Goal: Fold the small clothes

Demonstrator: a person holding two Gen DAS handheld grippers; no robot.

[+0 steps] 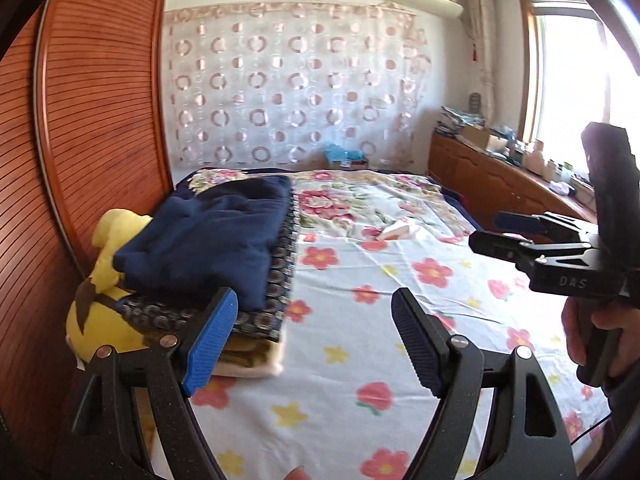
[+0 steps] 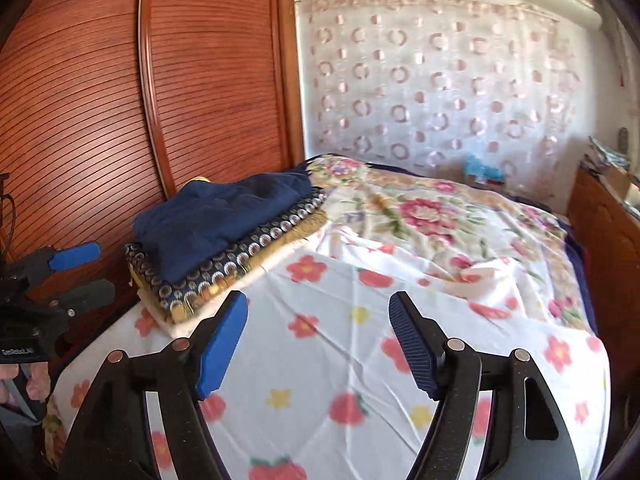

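On your far left stands the reddish slatted wooden wardrobe door (image 1: 100, 120), and against it a yellow plush toy (image 1: 106, 312). Just right of that lies the one stack of folded clothes (image 2: 224, 236): a dark navy fleece garment (image 1: 212, 232) on top, a navy cloth with a pale ring pattern (image 2: 236, 264) under it, then what looks like a mustard layer and a cream one, so four by my count. Your left gripper (image 1: 316, 344) hangs just beside the stack's near edge, its two fingers spread wide with nothing between them. The white bedsheet with red and yellow flowers (image 1: 360, 360) is bare in the middle. Your right gripper (image 2: 320, 344) is equally wide apart and empty. I judge a fold just finished; next you need another loose garment, and none shows plainly here.
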